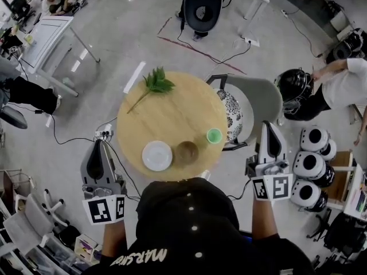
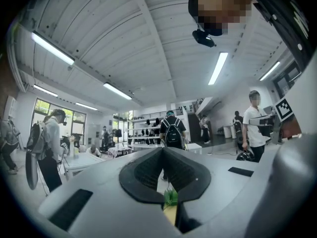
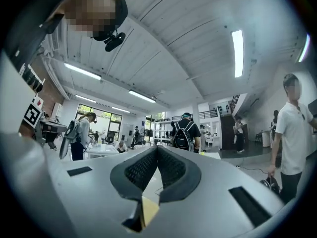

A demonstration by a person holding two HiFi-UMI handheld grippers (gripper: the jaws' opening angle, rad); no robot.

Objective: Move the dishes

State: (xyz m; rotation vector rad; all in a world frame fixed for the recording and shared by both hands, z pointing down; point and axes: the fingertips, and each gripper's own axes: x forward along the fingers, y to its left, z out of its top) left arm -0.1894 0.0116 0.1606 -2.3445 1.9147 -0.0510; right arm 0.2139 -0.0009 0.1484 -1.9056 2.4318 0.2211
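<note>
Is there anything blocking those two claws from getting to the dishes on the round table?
Nothing visible on the table: left gripper and right gripper hang off its sides, with bare wood up to the white plate, brown bowl and green cup. A grey chair stands by the right one.

A: What colour is the table point(image 1: 172, 116)?
B: Pale wood. The plate point(image 1: 157, 155) is white, the bowl point(image 1: 186, 152) brown, the cup point(image 1: 214, 135) light green, the sprig point(image 1: 156, 83) green.
A: And the chair point(image 1: 261, 99)?
B: Grey, its cushion point(image 1: 234, 114) patterned black on white
</note>
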